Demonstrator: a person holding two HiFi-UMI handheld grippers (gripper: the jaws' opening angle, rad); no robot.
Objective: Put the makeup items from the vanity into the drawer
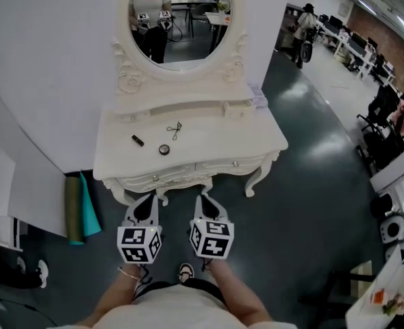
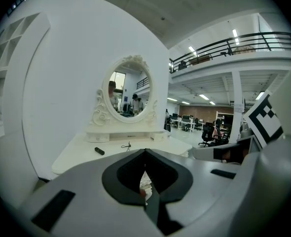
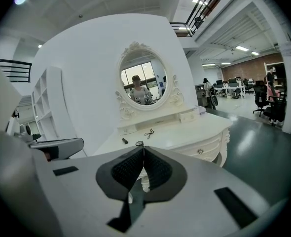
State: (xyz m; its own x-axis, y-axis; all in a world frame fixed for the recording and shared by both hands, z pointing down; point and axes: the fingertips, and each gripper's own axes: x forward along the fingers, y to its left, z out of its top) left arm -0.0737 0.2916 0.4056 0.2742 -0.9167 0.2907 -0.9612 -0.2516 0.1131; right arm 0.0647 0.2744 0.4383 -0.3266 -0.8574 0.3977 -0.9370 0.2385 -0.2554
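Observation:
On top of the white vanity (image 1: 246, 139) lie a small black tube (image 1: 137, 140), a round compact (image 1: 163, 149) and an eyelash curler (image 1: 174, 130). Its front drawers (image 1: 188, 172) are closed. Both grippers hover in front of the vanity, short of its front edge and apart from everything. My left gripper (image 1: 147, 197) is shut and empty, its tips (image 2: 145, 150) meeting. My right gripper (image 1: 203, 197) is shut and empty too, with its tips (image 3: 144, 147) pointing at the compact (image 3: 139, 143). The tube (image 3: 125, 140) and curler (image 3: 149, 133) lie beyond.
An oval mirror (image 1: 180, 19) rises at the vanity's back, with a small white box (image 1: 235, 108) on the shelf at right. Rolled green and teal mats (image 1: 79, 208) lean at the vanity's left side. Office chairs (image 1: 387, 132) and desks stand far right, and dark floor surrounds me.

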